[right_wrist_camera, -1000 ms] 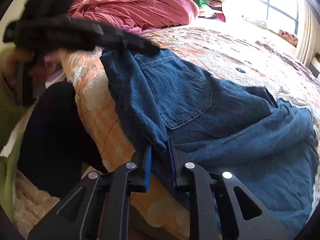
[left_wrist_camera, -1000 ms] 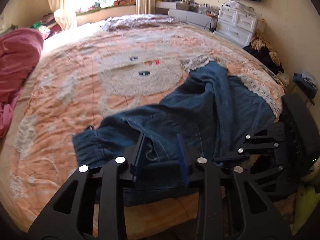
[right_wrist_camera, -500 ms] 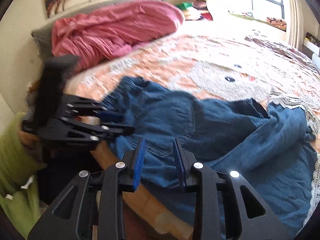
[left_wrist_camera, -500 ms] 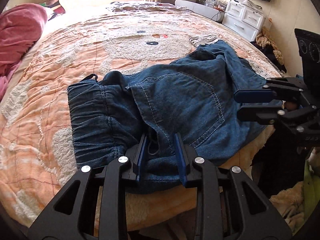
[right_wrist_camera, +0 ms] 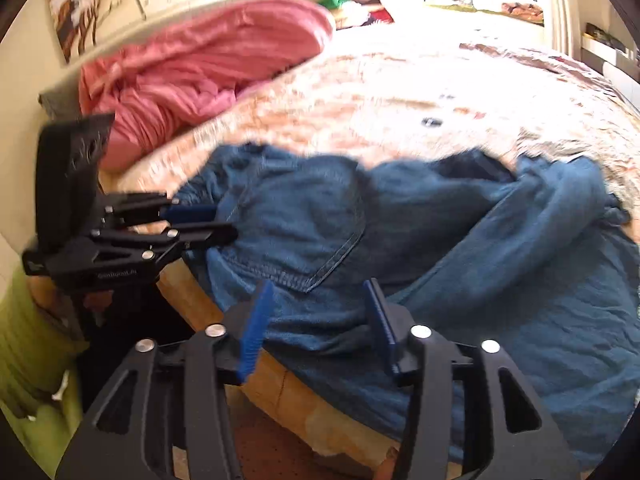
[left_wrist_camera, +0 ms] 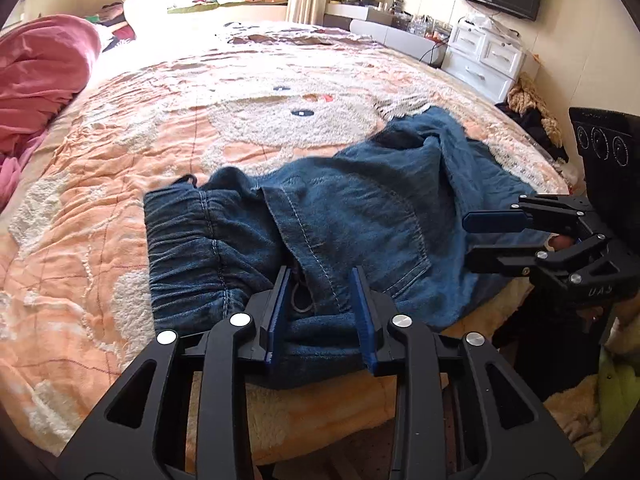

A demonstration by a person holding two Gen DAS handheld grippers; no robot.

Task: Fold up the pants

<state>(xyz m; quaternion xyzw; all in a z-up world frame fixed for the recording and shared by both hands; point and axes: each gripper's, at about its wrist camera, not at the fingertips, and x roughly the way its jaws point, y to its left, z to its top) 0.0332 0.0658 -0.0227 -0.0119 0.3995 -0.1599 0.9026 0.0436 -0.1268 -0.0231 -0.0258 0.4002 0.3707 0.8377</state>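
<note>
Where peach bedspread (left_wrist_camera: 120, 216) covers bed, pink blanket (left_wrist_camera: 36, 76) heaped at left. Blue denim pants (left_wrist_camera: 352, 216) crumpled along near edge of bed, elastic waistband (left_wrist_camera: 188, 256) to left, back pocket (left_wrist_camera: 360, 236) up. Left gripper (left_wrist_camera: 320, 308) parted wide over waistband fold, gripping nothing. Right gripper (right_wrist_camera: 316, 320) spread wide, empty, above pants near pocket.

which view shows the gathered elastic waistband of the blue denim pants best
The left wrist view: the gathered elastic waistband of the blue denim pants lies sharp and unobstructed just left of the left gripper. In the right wrist view it is blurred, partly behind that gripper.
</note>
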